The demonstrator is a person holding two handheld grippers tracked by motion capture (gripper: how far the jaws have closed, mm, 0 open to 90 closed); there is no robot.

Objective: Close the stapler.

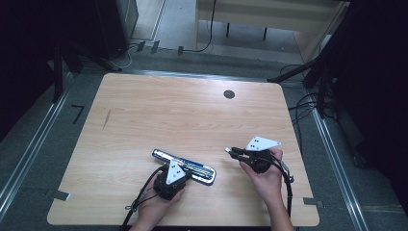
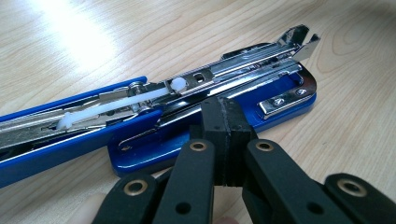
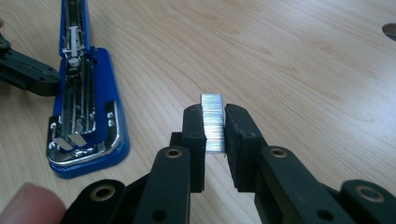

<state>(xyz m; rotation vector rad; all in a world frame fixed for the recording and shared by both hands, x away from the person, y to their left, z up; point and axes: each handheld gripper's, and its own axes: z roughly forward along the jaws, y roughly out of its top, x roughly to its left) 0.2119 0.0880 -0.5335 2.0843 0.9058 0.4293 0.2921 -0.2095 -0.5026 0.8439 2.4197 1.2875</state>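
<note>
Right gripper view: right tongs (image 3: 215, 128) clasp staples (image 3: 213, 122); left tongs (image 2: 227, 128) clenched beside stapler (image 2: 154, 112).

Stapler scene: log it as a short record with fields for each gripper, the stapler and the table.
left gripper: shut, pressed down on the stapler's blue base
right gripper: shut on a strip of staples, held above the table
stapler: blue, opened out flat, metal staple channel exposed
table: light wood, a dark round hole near the far edge
</note>
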